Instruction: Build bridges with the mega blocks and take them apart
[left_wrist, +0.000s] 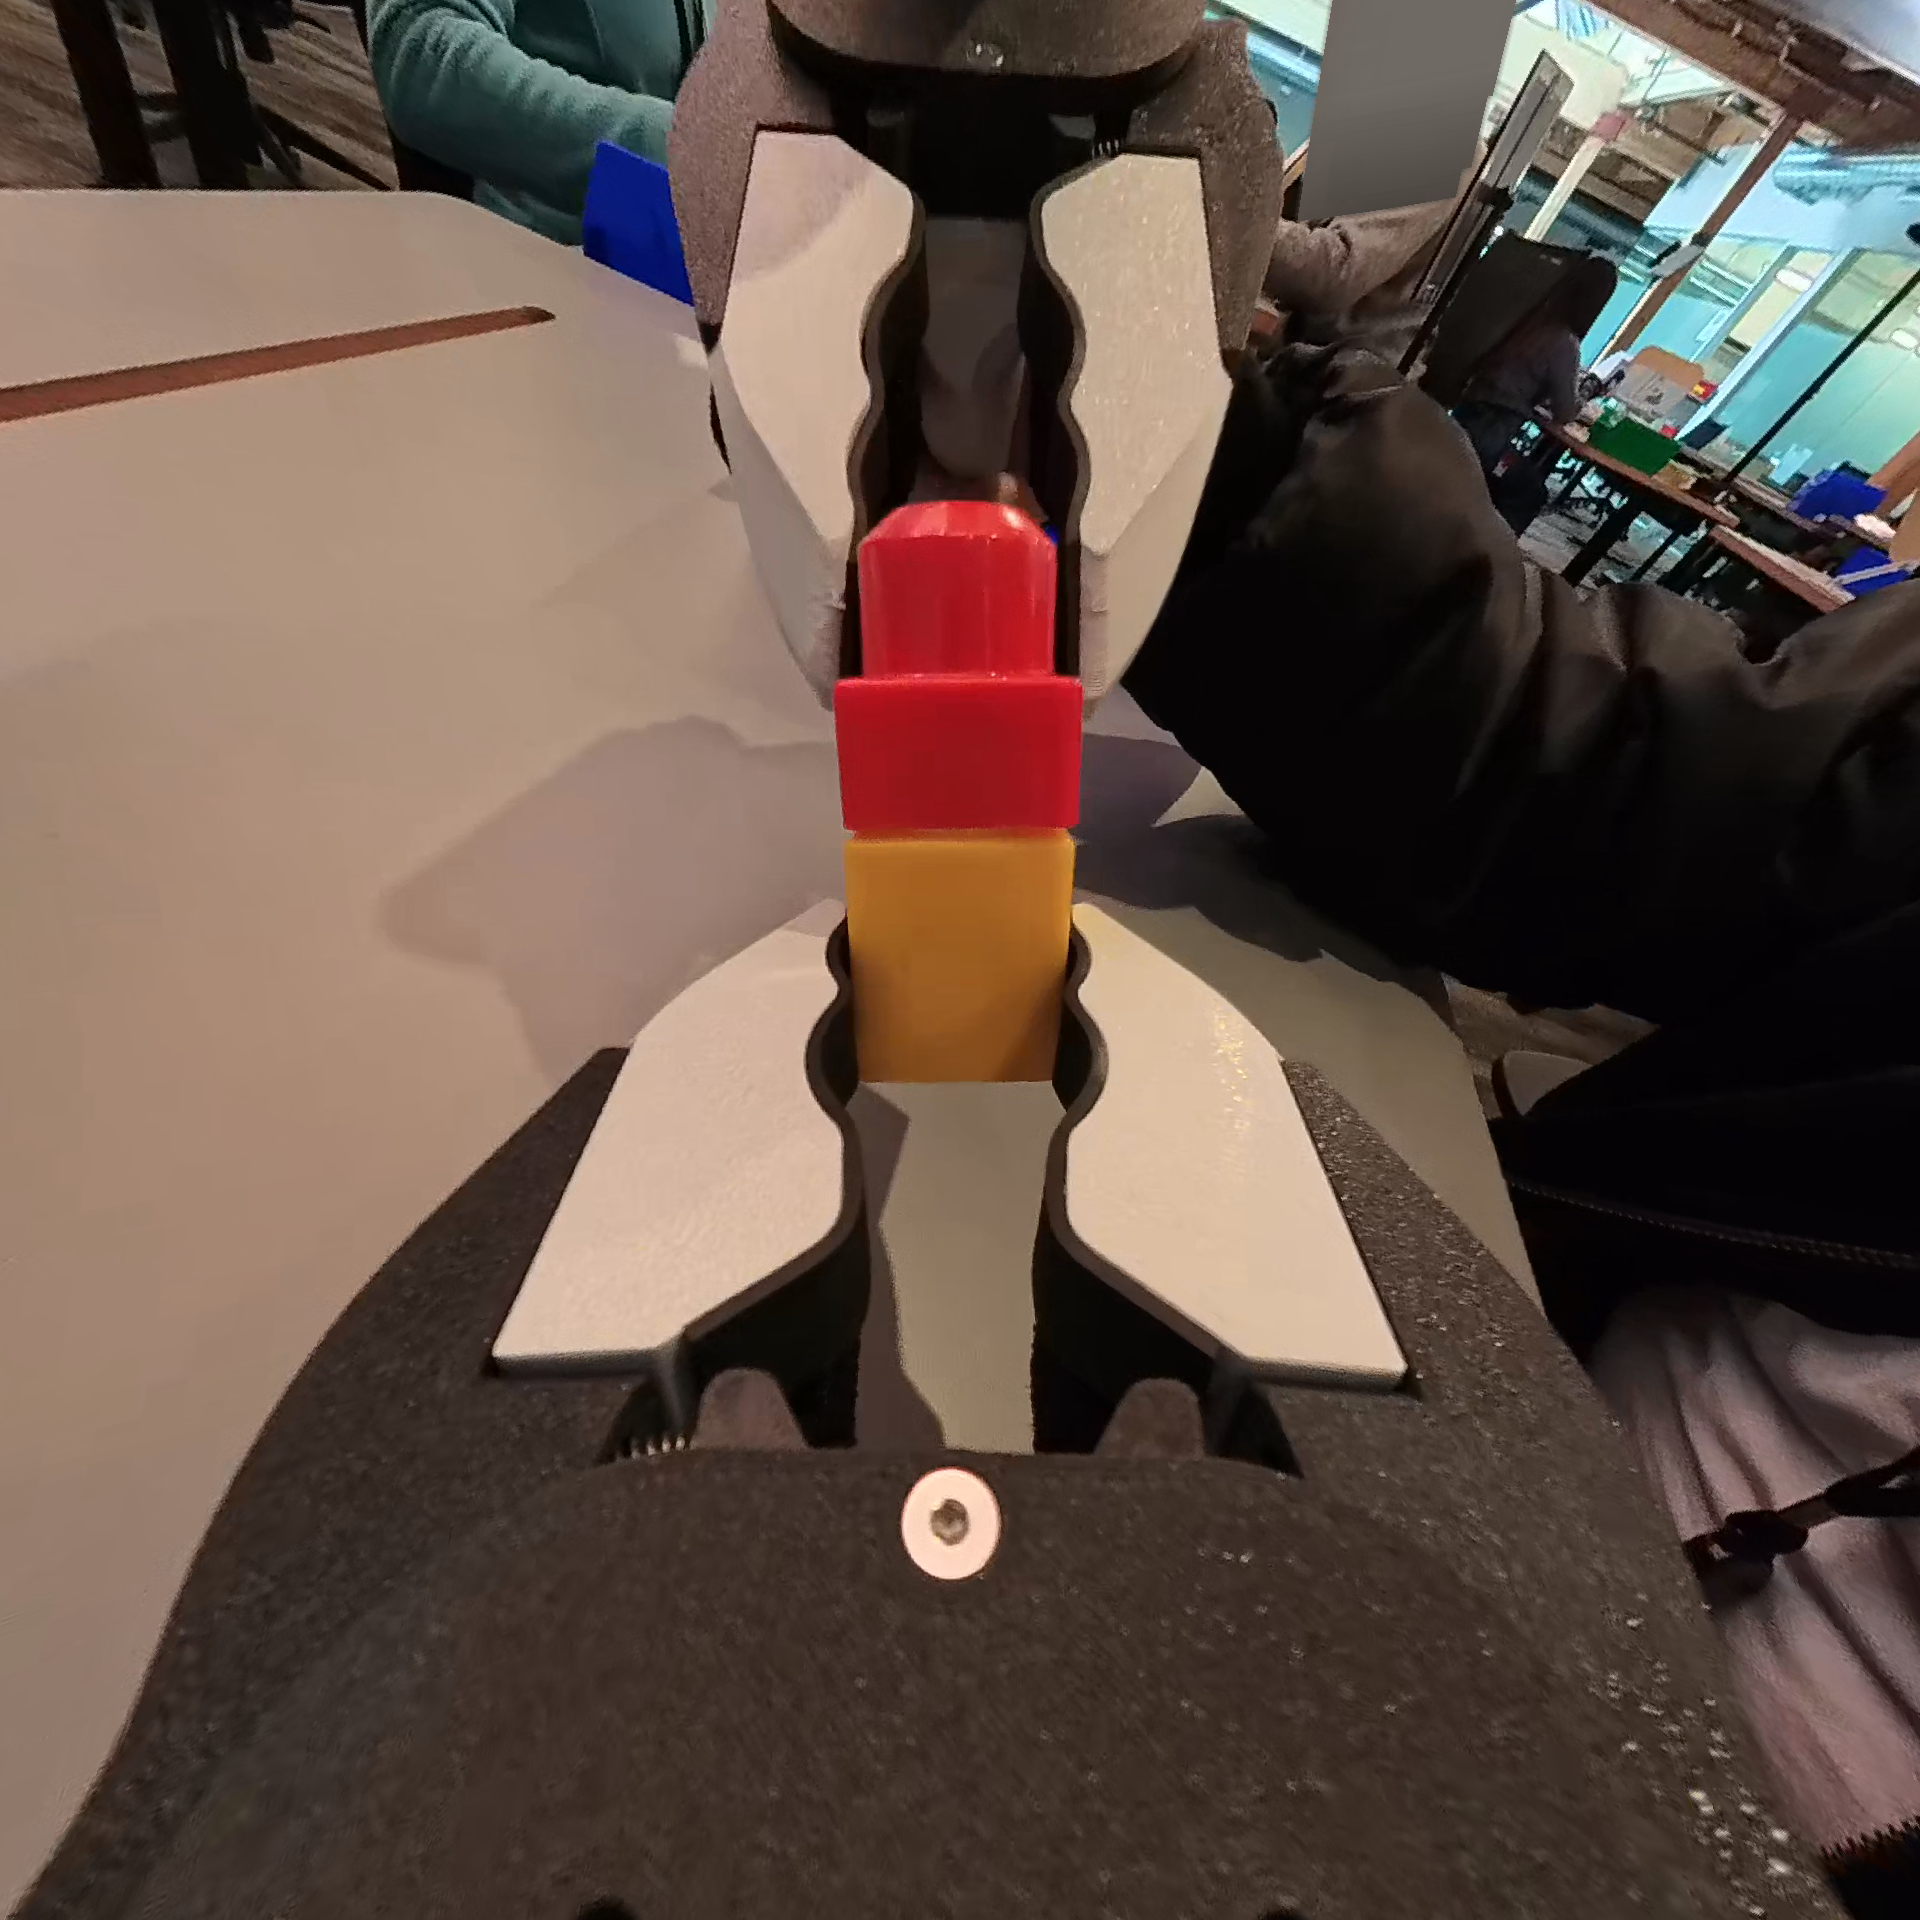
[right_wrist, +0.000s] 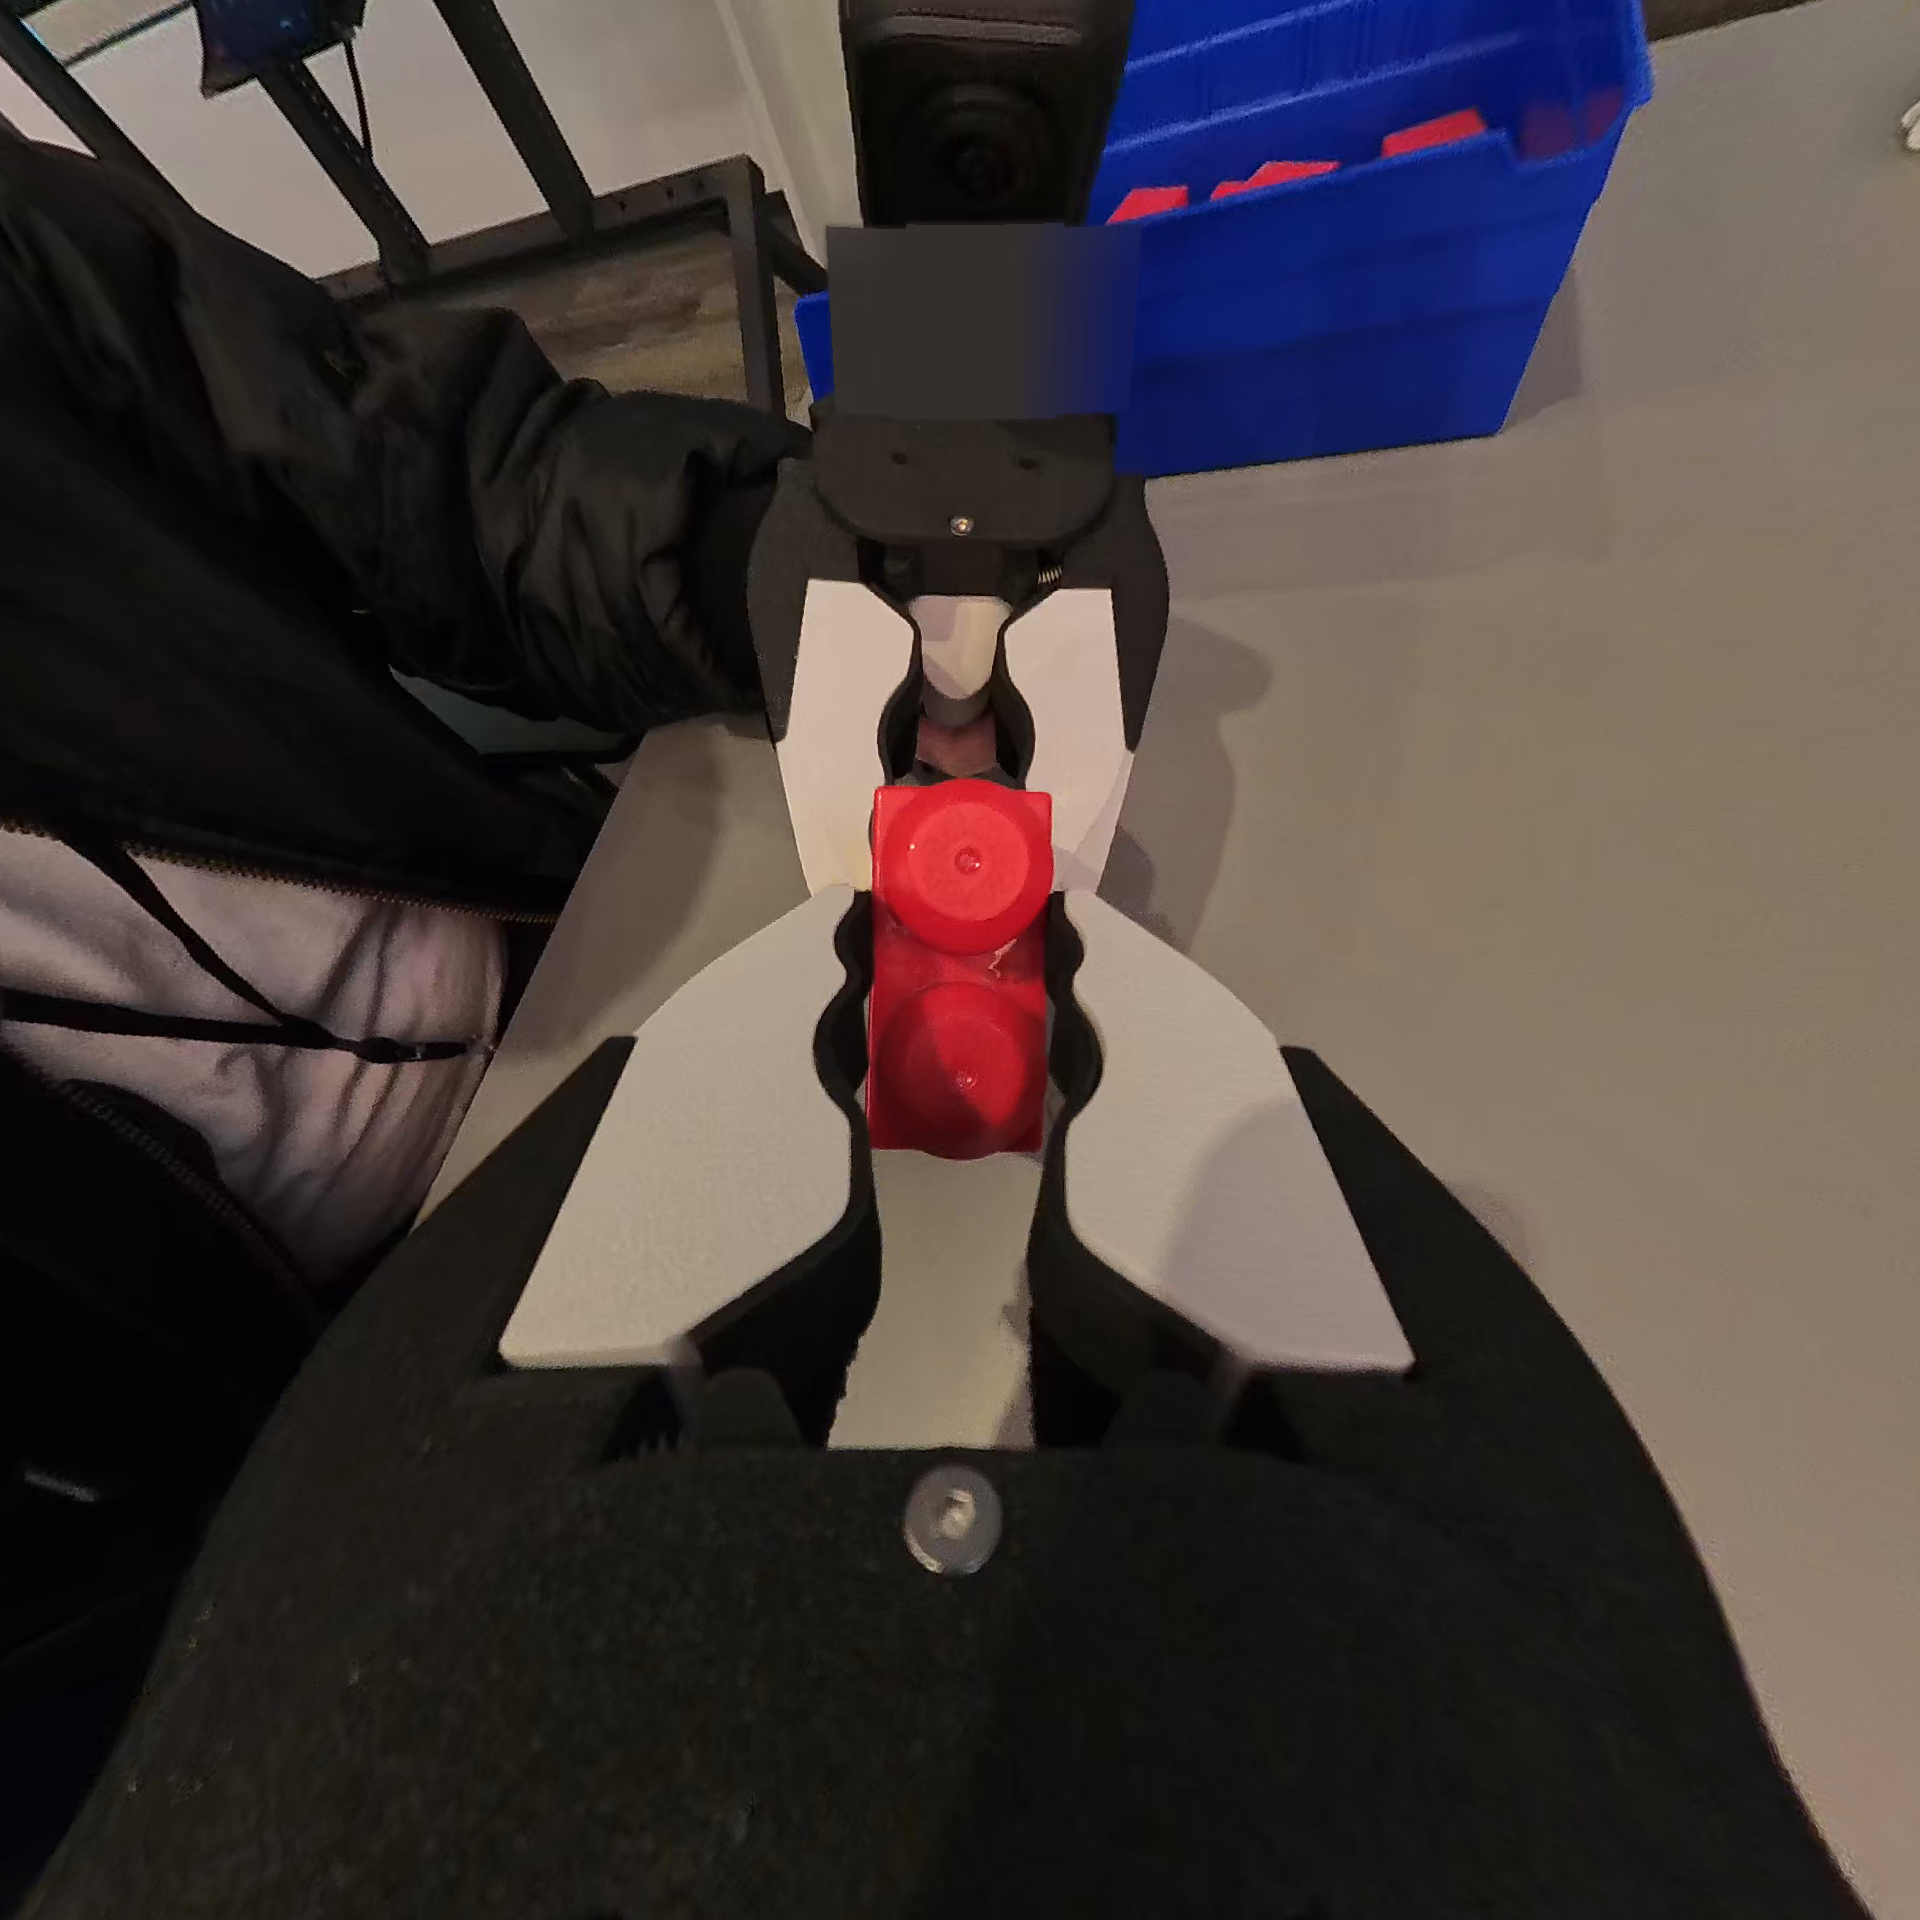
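This looks like a large open workshop or lab hall. Beyond the pale worktable (left_wrist: 312, 623), long tables (left_wrist: 1652, 488) crowded with bins and gear stretch toward tall glazed walls (left_wrist: 1818, 260) under exposed beams. A blue storage bin (right_wrist: 1351, 312) sits on the table, and dark metal frames (right_wrist: 436, 135) stand on the floor.

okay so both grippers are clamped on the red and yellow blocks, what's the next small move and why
Probably pull the right gripper straight away from the left gripper: it is shut on the red block, the left on the yellow block, and the two blocks sit joined.
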